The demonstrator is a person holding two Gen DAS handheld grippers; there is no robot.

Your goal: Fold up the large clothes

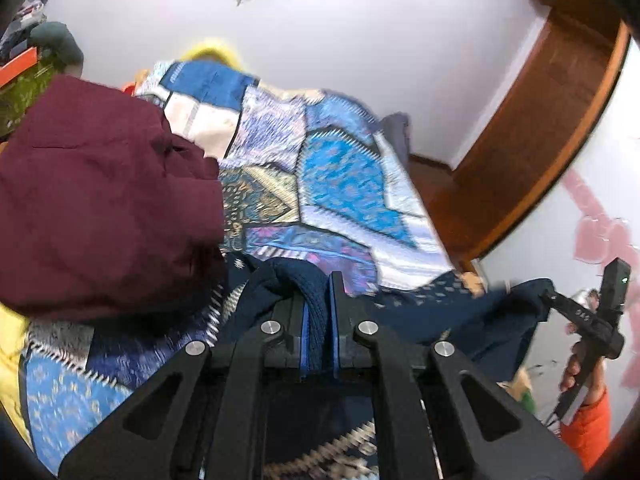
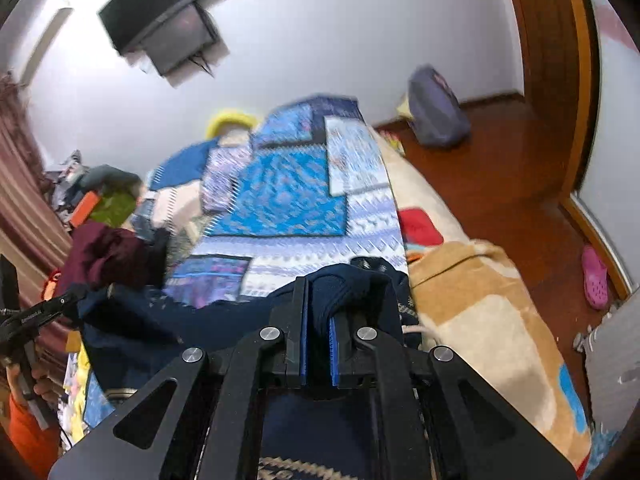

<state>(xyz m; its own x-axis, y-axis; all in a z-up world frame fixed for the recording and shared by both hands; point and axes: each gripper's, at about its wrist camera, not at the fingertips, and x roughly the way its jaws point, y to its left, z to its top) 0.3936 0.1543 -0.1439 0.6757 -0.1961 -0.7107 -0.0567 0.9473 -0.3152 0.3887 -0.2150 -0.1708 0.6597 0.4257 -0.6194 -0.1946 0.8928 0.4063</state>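
A navy knitted sweater (image 1: 448,312) with a pale pattern hangs stretched between my two grippers above the bed. My left gripper (image 1: 318,300) is shut on a bunched ribbed edge of it. My right gripper (image 2: 319,304) is shut on another bunched edge of the sweater (image 2: 168,320). The right gripper also shows at the far right of the left wrist view (image 1: 548,296), and the left gripper at the far left of the right wrist view (image 2: 76,294), each pinching the cloth. A maroon garment (image 1: 100,200) lies crumpled on the bed to the left.
The bed has a blue patchwork quilt (image 1: 340,172) and a tan blanket (image 2: 480,312) on its right side. Wooden floor (image 2: 520,184) with a pink shoe (image 2: 595,276) and a grey bag (image 2: 438,108). A cluttered pile (image 2: 100,196) lies at the bed's left.
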